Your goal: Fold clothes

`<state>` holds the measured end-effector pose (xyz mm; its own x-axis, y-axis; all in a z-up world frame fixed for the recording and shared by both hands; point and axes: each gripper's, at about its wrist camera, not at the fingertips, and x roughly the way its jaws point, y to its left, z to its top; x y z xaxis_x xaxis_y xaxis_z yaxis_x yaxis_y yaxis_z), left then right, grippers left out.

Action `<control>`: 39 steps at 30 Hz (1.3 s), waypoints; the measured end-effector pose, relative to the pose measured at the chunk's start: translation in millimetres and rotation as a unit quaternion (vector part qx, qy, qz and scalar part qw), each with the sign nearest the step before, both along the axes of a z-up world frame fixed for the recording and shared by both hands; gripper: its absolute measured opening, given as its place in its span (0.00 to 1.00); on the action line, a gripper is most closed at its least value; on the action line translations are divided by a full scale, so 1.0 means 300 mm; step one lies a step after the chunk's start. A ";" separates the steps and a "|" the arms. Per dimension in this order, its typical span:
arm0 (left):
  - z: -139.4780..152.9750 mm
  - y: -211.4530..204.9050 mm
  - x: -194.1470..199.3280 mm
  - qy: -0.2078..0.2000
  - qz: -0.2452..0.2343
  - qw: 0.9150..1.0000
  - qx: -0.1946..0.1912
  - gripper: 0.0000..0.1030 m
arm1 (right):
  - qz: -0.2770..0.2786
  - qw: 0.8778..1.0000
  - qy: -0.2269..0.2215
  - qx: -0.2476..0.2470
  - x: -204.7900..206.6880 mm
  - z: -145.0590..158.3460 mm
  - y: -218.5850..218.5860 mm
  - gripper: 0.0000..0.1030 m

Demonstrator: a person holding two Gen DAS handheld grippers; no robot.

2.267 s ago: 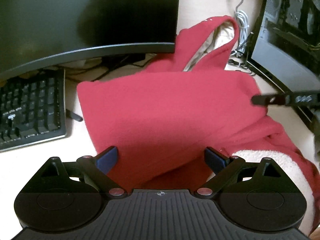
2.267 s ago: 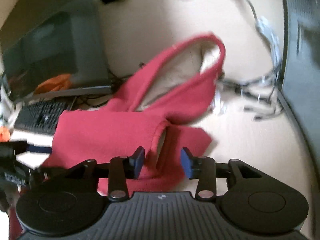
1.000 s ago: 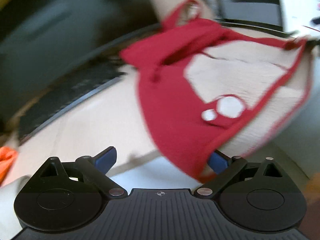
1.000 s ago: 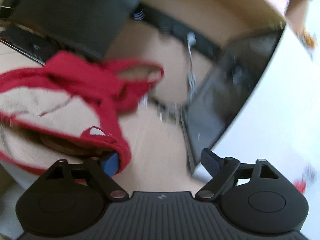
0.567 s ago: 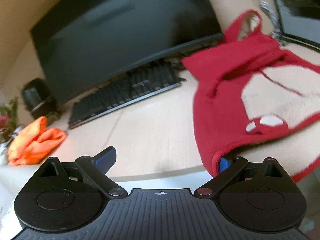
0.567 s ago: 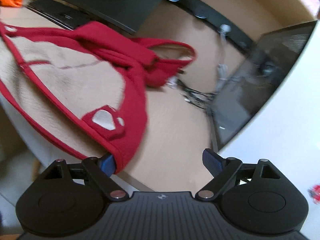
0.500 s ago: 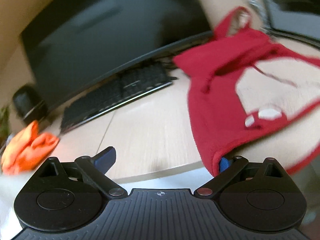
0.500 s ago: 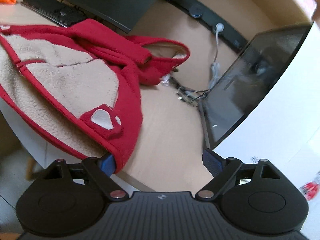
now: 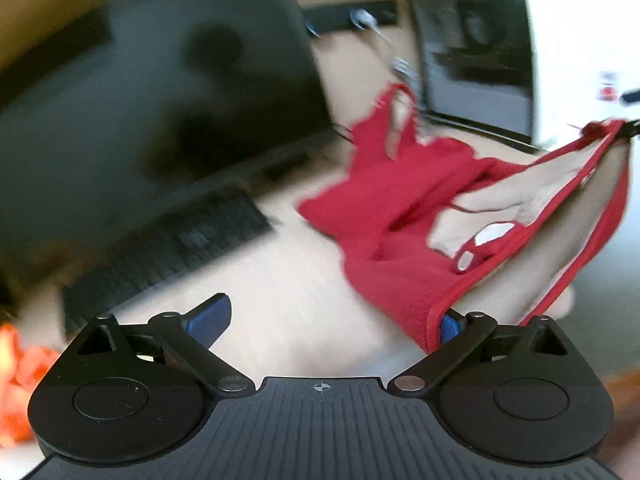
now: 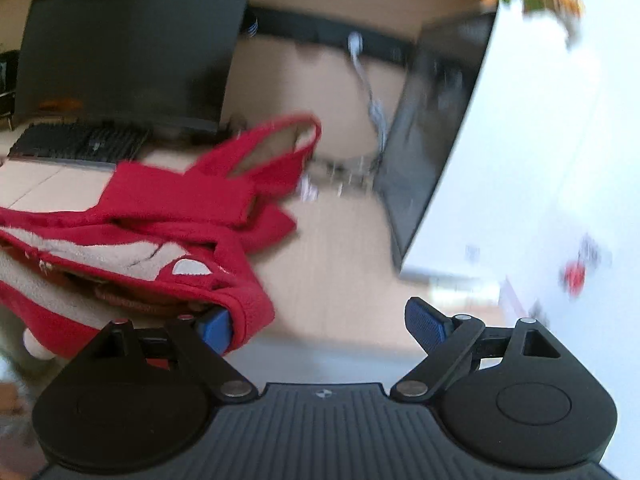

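Hoodie (image 9: 404,200): red, cream fleece lining exposed | left claw (image 9: 332,316), right claw (image 10: 320,324): spread wide, hem draped over one finger each

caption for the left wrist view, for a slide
Open left gripper with the red fleece hoodie's hem draped over one finger, above the desk by a keyboard.

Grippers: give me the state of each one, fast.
Left gripper: jaws wide open, red garment hem hooked over one finger.
Right gripper: jaws wide open, garment hem draped over one finger.
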<state>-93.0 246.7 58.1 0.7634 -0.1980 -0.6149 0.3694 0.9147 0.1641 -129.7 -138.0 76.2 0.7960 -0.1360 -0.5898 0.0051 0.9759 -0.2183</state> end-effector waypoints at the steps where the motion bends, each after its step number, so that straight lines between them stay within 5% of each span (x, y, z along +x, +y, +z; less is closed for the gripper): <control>1: -0.002 0.020 -0.005 0.027 -0.011 0.999 -0.013 0.98 | -0.005 1.000 0.015 0.000 -0.021 -0.003 0.006 0.85; 5: 0.020 0.049 0.021 0.074 -0.048 0.995 -0.035 0.98 | -0.006 0.999 0.048 0.001 -0.024 0.032 0.012 0.85; 10: 0.080 0.054 0.150 0.074 -0.057 0.995 -0.042 0.98 | 0.027 0.999 0.031 -0.017 0.140 0.102 -0.013 0.85; 18: 0.073 0.028 0.593 0.054 0.025 0.998 -0.037 0.98 | 0.072 0.997 0.019 -0.005 0.757 -0.013 -0.070 0.85; 21: -0.017 0.002 0.799 0.088 0.075 0.992 -0.048 0.98 | 0.059 0.995 0.073 0.028 0.970 -0.133 -0.089 0.85; 25: -0.163 -0.042 0.997 0.169 0.122 0.976 -0.058 0.97 | 0.059 0.991 0.068 0.097 0.994 -0.108 -0.154 0.85; 32: -0.026 0.078 0.914 0.138 0.100 0.965 -0.200 0.97 | 0.067 0.974 0.051 0.212 1.012 -0.048 -0.258 0.98; 36: 0.090 0.088 0.780 0.077 0.055 0.970 -0.226 0.98 | 0.096 0.975 0.015 0.199 0.917 0.044 -0.229 1.00; 39: 0.114 0.089 0.754 0.083 0.050 0.965 -0.242 0.98 | 0.082 0.983 0.045 0.158 0.981 0.004 -0.197 1.00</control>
<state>133.2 273.4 92.3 0.6929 -0.4235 -0.5836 0.2598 0.9016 -0.3458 164.6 -197.2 77.4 0.7340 0.1915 -0.6516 -0.1631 0.9810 0.1046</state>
